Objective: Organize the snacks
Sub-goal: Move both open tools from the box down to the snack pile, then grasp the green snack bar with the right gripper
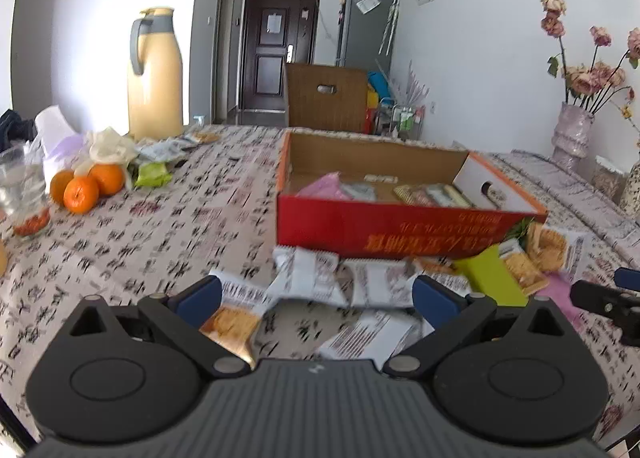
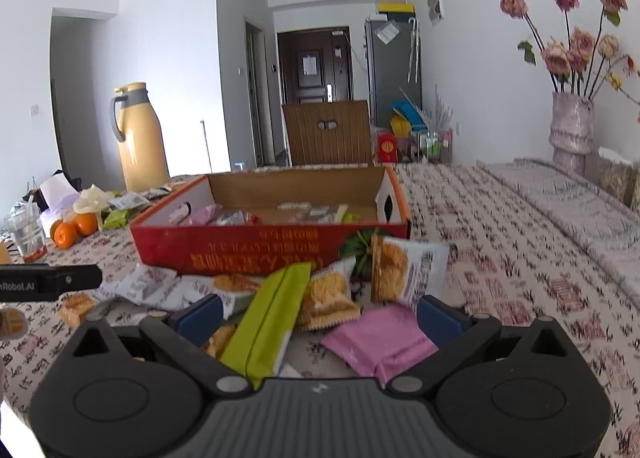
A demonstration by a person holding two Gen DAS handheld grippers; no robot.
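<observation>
The left gripper (image 1: 316, 300) is spread wide and grips nothing; it hangs low over white snack packs (image 1: 308, 274) that lie on the tablecloth (image 1: 160, 242); the right gripper (image 2: 320, 316) is spread wide too and has nothing in it; between its fingers lie a green pack (image 2: 272, 318) and a pink pack (image 2: 380, 342); a cracker pack (image 2: 404, 268) leans on the red box (image 2: 248, 250) just behind; the box is open and has some snacks inside; oranges (image 1: 88, 184), a glass (image 1: 24, 194) and a yellow jug (image 1: 156, 74) sit far to the left; a vase of flowers (image 2: 570, 130) stands far to the right.
</observation>
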